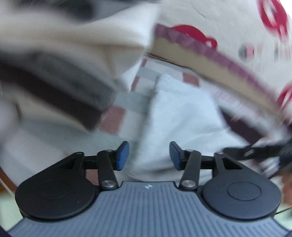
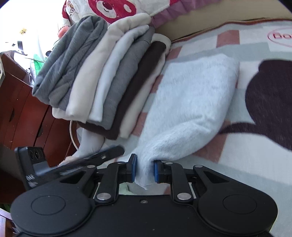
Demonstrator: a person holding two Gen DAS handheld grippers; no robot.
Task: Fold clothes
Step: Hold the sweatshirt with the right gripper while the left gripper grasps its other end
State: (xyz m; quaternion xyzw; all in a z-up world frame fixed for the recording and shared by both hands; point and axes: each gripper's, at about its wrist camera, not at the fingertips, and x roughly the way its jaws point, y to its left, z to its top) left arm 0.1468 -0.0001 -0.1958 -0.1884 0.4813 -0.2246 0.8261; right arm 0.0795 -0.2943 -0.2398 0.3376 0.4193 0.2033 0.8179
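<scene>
A fluffy pale blue garment (image 2: pixel 193 94) lies folded on the checked bed blanket (image 2: pixel 246 164). My right gripper (image 2: pixel 145 172) is shut on its near edge, which bunches between the blue pads. In the blurred left wrist view the same pale garment (image 1: pixel 182 116) lies ahead of my left gripper (image 1: pixel 149 155), which is open and empty just above it. The left gripper also shows in the right wrist view (image 2: pixel 76 162), to the left of the held edge.
A stack of several folded clothes (image 2: pixel 113 76), grey, cream and brown, stands left of the pale garment; it also shows in the left wrist view (image 1: pixel 73 73). A red bear-print quilt (image 2: pixel 113 9) lies behind. A dark wooden cabinet (image 2: pixel 21 113) stands beside the bed.
</scene>
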